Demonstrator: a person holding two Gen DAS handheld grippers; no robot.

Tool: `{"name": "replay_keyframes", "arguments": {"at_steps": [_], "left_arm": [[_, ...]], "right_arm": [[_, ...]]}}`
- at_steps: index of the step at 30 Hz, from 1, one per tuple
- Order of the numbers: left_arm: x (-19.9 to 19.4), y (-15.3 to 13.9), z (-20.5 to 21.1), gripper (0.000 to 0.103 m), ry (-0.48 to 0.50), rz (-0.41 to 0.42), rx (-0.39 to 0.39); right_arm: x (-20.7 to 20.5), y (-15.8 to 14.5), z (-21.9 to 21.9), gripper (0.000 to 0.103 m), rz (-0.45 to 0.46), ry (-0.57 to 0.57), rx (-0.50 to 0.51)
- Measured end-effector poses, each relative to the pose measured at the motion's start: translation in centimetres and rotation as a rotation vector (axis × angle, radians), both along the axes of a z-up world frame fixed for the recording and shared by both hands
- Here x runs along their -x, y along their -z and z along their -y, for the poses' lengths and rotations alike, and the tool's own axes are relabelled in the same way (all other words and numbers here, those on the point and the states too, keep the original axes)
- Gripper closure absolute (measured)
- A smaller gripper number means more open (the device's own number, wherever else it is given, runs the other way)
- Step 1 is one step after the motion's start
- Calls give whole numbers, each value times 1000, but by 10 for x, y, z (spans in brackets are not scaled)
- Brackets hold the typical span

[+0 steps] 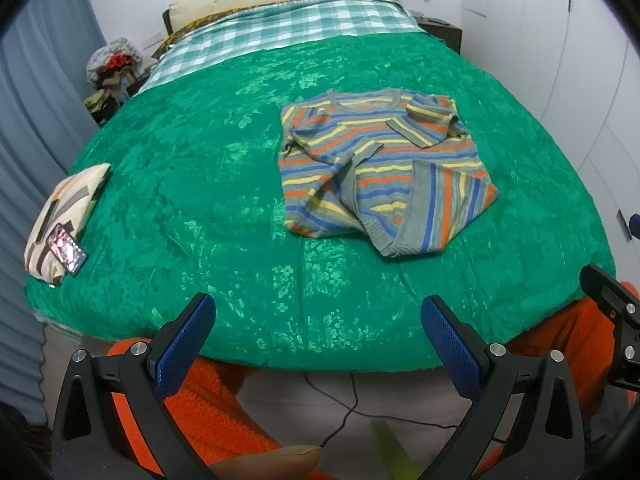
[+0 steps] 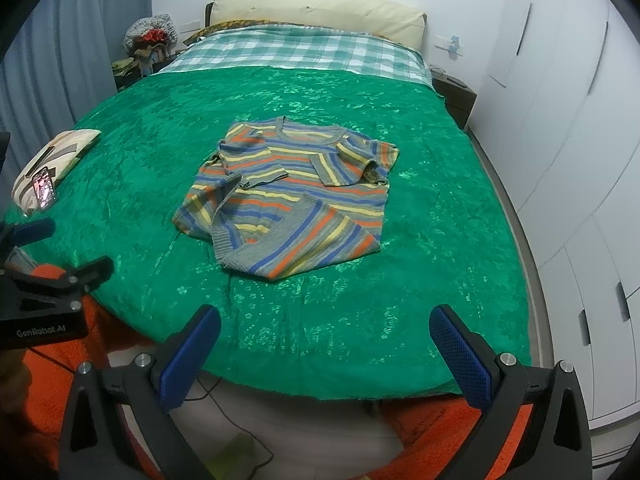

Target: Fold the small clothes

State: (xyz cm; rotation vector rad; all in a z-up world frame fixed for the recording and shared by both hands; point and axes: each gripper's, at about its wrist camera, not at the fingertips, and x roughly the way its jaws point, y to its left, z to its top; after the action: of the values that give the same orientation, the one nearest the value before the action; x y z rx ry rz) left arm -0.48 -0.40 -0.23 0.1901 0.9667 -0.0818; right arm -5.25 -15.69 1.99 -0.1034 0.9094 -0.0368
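Observation:
A small striped sweater (image 1: 380, 168) in grey, blue, orange and yellow lies on the green bedspread (image 1: 200, 208), partly folded, with its sleeves laid over its front and its right hem corner turned up. It also shows in the right wrist view (image 2: 296, 196). My left gripper (image 1: 318, 320) is open and empty, held back over the bed's near edge. My right gripper (image 2: 324, 332) is open and empty, also at the near edge, well short of the sweater. The left gripper shows at the left edge of the right wrist view (image 2: 60, 252).
A patterned pillow (image 1: 60, 216) with a phone (image 1: 66, 248) on it lies at the bed's left edge. A checked sheet (image 1: 288, 28) and cream headboard cushion are at the far end. White wardrobes (image 2: 560, 140) stand to the right. An orange rug (image 1: 208, 400) and a cable lie below.

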Motion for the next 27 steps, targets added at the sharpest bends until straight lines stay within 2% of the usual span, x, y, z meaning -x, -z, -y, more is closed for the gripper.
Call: {"name": "replay_keyframes", "arguments": {"at_steps": [27], "left_arm": [[0,13,3,1,-1,-23,-77]], "right_arm": [[-2,9,-1,0,-28,6,-6]]}}
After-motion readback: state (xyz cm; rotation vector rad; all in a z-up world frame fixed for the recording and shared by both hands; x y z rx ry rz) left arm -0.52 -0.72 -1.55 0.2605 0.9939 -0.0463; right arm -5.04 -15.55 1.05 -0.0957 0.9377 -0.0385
